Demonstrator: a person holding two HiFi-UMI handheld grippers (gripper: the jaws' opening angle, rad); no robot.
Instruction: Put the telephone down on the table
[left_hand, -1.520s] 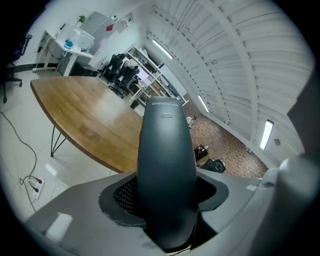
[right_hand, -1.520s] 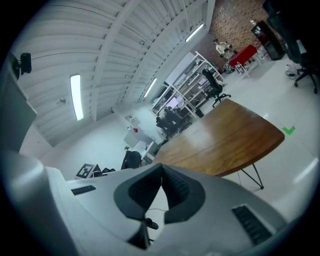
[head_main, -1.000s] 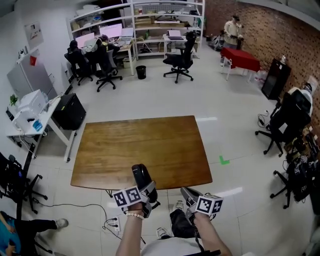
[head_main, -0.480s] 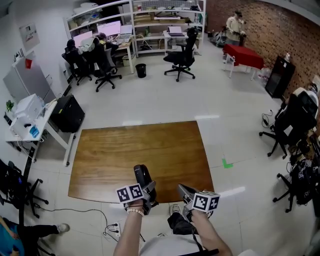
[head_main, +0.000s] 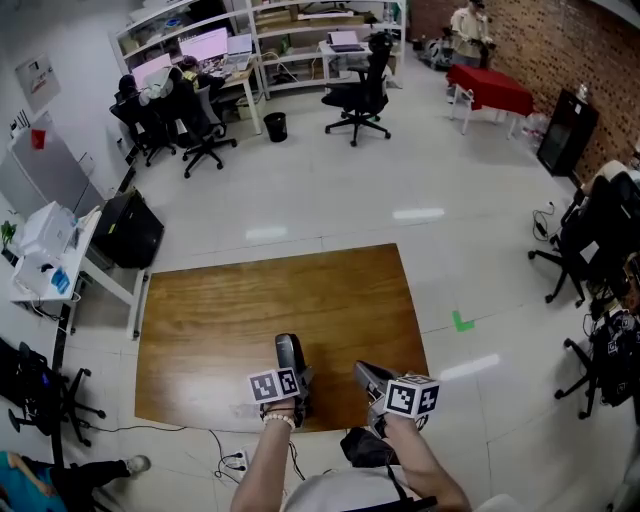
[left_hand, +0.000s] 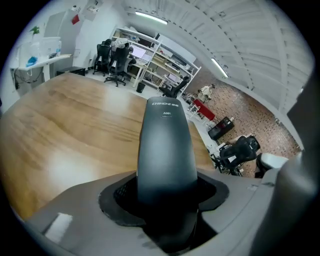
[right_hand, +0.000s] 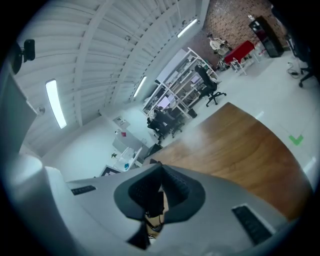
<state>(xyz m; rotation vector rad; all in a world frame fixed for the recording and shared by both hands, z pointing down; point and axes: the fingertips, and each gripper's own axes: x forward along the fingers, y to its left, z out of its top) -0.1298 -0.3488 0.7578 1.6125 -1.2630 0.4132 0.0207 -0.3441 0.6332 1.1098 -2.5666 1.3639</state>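
A black telephone handset (head_main: 289, 354) sticks out forward from my left gripper (head_main: 294, 384), whose jaws are shut on its lower end. It hangs over the near edge of the brown wooden table (head_main: 250, 310). In the left gripper view the handset (left_hand: 166, 145) fills the middle, tilted down toward the table top (left_hand: 65, 130), with the left gripper (left_hand: 166, 207) clamped on its base. My right gripper (head_main: 368, 376) is beside it at the table's near right corner. In its own view the right gripper (right_hand: 159, 189) has its pads together with nothing between them.
A white side desk (head_main: 45, 262) and a black case (head_main: 130, 228) stand left of the table. Office chairs (head_main: 355, 95), a red table (head_main: 490, 88) and shelves are at the back. A chair (head_main: 590, 245) is at the right, and a green floor mark (head_main: 462, 322).
Both grippers have moved forward over the table's near edge. The left one has dipped lower and tilted further down with the handset still in it.
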